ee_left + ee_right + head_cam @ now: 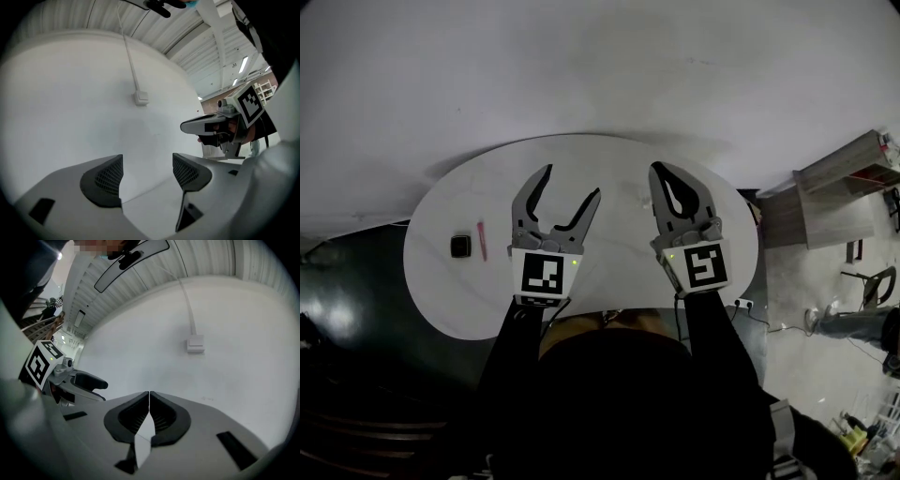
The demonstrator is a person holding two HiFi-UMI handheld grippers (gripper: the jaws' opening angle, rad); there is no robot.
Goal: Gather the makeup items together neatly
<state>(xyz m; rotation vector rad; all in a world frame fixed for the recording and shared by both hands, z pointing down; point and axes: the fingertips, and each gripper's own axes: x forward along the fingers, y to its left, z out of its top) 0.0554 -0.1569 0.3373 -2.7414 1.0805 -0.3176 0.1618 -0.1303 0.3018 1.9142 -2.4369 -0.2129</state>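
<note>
Hovering over the white oval table (441, 281) are two grippers, both clear of its surface. The left gripper (573, 183) has its jaws spread wide with nothing between them, while the right gripper (656, 171) has its jaws pressed together on nothing. Two makeup items lie side by side near the table's left edge, just left of the left gripper: a small dark square case (460, 247) and a thin pink stick (482, 240), both too small to identify further. A wooden shelf unit (839, 183) stands off to the right, partly cut off. One wall box (140, 97) hangs on a cable (129, 61) on the white wall ahead.
</note>
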